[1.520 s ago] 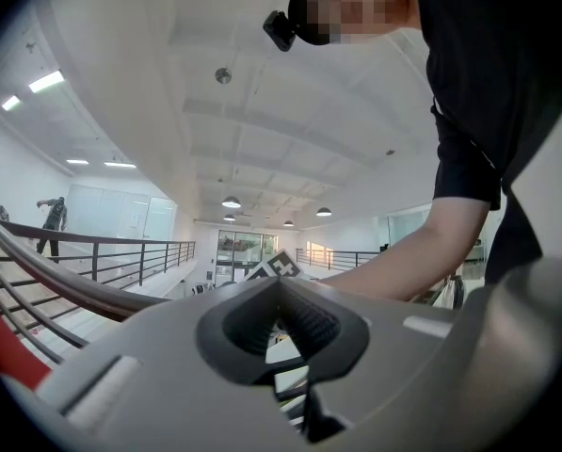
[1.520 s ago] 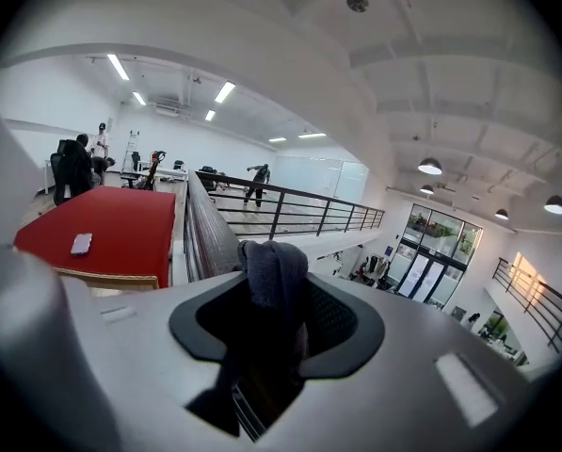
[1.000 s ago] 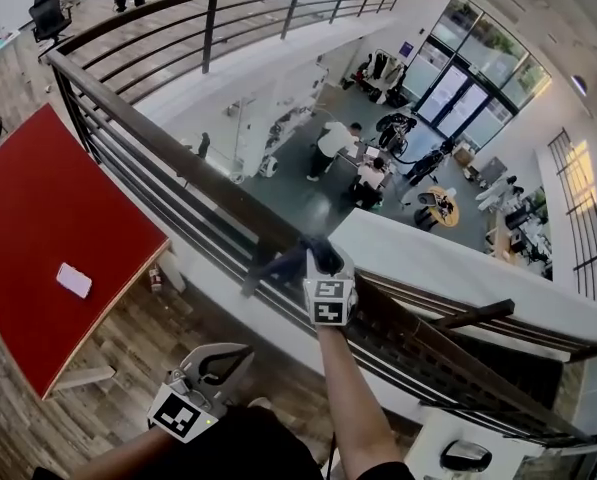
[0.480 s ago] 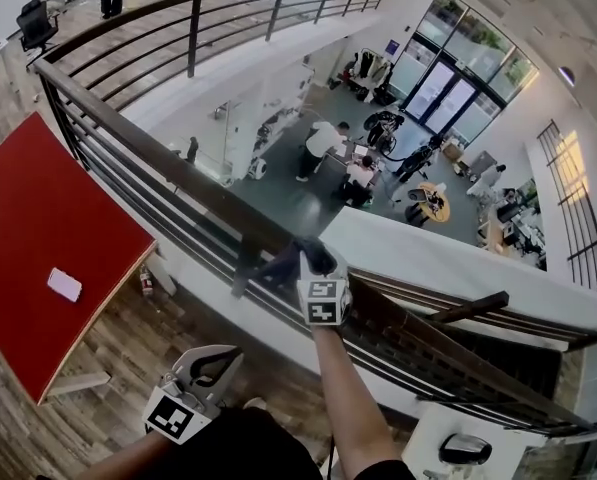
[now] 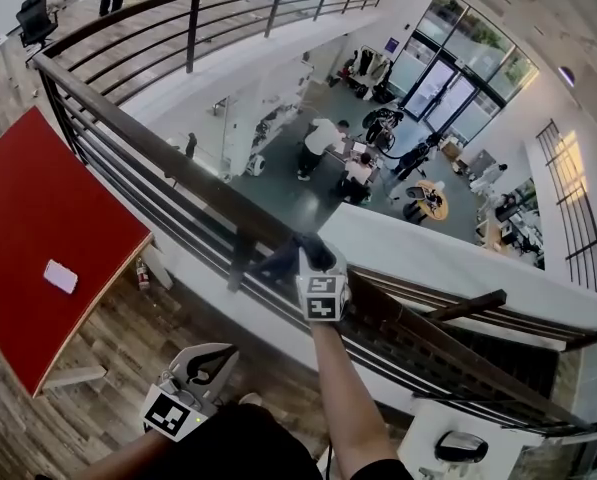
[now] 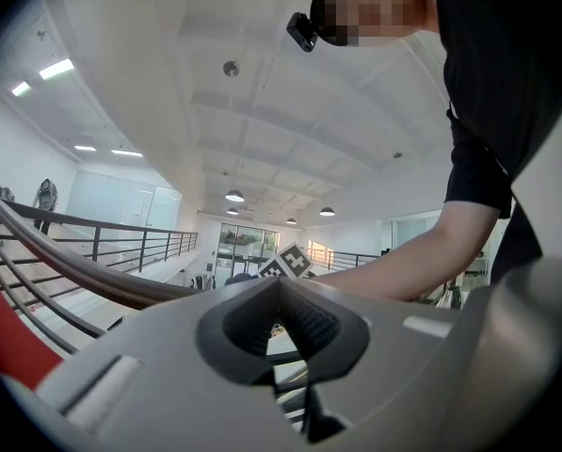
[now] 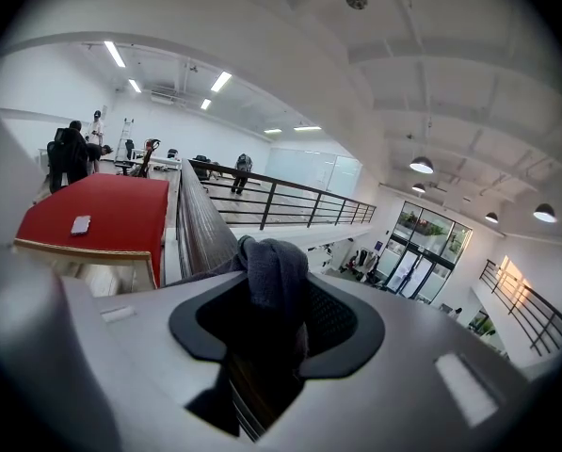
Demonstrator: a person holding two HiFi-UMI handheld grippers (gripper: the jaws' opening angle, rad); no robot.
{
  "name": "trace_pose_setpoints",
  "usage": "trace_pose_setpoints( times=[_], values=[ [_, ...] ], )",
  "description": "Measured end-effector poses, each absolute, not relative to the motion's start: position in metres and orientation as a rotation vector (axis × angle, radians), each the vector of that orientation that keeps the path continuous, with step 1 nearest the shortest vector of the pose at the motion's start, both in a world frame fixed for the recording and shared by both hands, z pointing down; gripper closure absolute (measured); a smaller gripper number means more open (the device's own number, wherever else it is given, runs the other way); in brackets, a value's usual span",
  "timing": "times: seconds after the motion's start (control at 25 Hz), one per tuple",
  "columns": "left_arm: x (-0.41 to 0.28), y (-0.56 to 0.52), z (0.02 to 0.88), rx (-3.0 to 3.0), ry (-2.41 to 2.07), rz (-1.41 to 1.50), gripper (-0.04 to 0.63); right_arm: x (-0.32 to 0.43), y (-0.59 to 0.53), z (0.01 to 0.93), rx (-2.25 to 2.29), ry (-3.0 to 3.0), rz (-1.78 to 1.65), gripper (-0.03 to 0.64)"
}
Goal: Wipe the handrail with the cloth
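R tongs [image 7: 277, 326] are clamped on a crumpled dark grey fabric cloth [image 7: 275, 273], soft & bunched, lying on top of the long dark brown handrail [image 5: 160, 150], which is flat-topped w/ fine lengthwise ridges. L tongs [image 6: 282, 324], smooth grey plastic w/ ribbed black pads, are closed & empty; we hold them low, well apart from the rail. At left is a flat red rectangular worktop [image 5: 28, 218] w/ a small white slab [image 5: 60, 276] on it.

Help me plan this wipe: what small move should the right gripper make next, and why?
Probably push the right gripper forward along the handrail. It is shut on the cloth, which lies over the rail top, and a long stretch of rail runs on ahead of it.
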State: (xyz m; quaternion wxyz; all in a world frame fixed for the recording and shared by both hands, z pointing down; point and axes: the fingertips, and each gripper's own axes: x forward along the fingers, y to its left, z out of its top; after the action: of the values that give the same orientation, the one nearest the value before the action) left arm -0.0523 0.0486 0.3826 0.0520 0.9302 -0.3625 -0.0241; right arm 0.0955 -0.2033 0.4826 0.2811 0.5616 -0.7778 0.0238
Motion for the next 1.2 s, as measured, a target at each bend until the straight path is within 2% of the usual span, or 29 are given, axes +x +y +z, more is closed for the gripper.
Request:
trace_pose_setpoints(
  times=[1.2],
  values=[
    [-0.033,0.067,0.387,2.820,-1.037,-0.084,0.595,0.169,-0.176,0.489,1.570,-1.994,0.078,0.457]
  ],
)
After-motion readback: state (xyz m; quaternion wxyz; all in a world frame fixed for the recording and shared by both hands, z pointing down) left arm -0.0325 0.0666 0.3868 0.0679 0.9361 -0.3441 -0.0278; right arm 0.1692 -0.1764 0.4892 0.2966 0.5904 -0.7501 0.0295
